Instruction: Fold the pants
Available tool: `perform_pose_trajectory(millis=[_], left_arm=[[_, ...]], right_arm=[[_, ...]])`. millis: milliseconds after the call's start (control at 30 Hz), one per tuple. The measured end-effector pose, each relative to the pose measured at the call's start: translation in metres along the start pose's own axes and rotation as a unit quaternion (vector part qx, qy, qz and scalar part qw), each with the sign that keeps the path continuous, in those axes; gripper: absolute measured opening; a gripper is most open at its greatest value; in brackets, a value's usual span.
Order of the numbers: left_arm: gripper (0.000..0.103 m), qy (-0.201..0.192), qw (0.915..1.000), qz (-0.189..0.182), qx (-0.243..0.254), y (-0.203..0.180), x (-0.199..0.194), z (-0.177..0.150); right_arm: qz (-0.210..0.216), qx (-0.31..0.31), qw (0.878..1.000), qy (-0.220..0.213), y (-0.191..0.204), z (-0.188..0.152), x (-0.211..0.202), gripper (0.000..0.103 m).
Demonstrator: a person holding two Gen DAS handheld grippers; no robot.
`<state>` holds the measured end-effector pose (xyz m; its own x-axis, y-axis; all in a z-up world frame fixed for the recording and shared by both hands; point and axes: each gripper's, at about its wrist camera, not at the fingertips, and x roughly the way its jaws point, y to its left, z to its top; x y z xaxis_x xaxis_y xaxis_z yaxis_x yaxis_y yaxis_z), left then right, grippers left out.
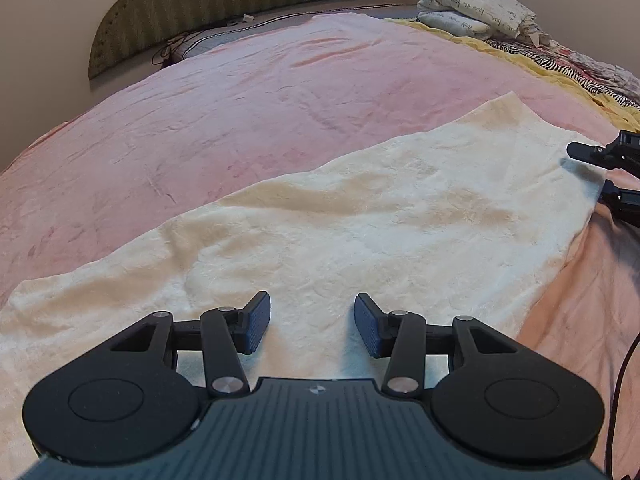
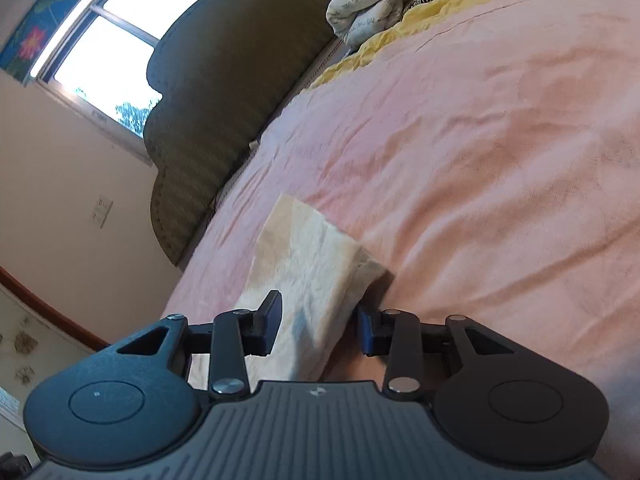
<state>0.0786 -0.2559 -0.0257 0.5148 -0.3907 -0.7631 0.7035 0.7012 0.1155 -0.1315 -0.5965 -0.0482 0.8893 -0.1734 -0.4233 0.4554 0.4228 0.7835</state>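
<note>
Hovering low over pants (image 1: 360, 216), left gripper (image 1: 312, 326) fingers spread, empty (right gripper (image 2: 318, 326) likewise, straddling edge).

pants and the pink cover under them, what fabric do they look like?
Pants: cream, looks like plush fleece or velour; matte fuzzy nap, soft crushed wrinkles. Pink cover: probably a short-pile fleece or brushed blanket, with faint sheen and brush-mark streaks. Neither can be confirmed from looks alone.
</note>
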Motion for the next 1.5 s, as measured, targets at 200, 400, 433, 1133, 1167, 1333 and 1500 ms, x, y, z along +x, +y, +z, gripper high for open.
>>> perform_pose_trajectory(millis=[200,400,433,1133,1167,1333,1500], left_arm=[[0.058,-0.029,0.9949,-0.063,-0.074,0.014,-0.002,0.028],[0.079,-0.042,0.9328,-0.279,-0.224,0.032,0.008,0.061],[0.084,-0.039,0.9182,-0.309,-0.245,0.032,0.013,0.065],[0.01,-0.013,0.9771,-0.101,-0.187,0.092,0.002,0.051],[0.01,-0.02,0.9814,-0.079,-0.174,0.099,-0.005,0.047],[0.01,-0.011,0.9867,-0.007,-0.162,0.14,-0.018,0.009],[0.055,0.012,0.979,0.012,-0.203,0.173,-0.016,-0.024]], right_arm=[[-0.007,-0.004,1.0,-0.01,0.005,0.006,0.013,0.016],[-0.063,-0.354,0.933,-0.027,0.107,-0.035,0.005,0.016],[-0.065,-0.405,0.911,-0.025,0.121,-0.047,0.006,0.016],[0.138,-0.617,0.769,0.09,0.233,-0.208,0.014,0.016],[0.152,-0.627,0.758,0.098,0.24,-0.219,0.018,0.016],[0.202,-0.661,0.712,0.126,0.264,-0.272,0.034,0.016],[0.195,-0.669,0.692,0.191,0.268,-0.301,0.054,0.027]])
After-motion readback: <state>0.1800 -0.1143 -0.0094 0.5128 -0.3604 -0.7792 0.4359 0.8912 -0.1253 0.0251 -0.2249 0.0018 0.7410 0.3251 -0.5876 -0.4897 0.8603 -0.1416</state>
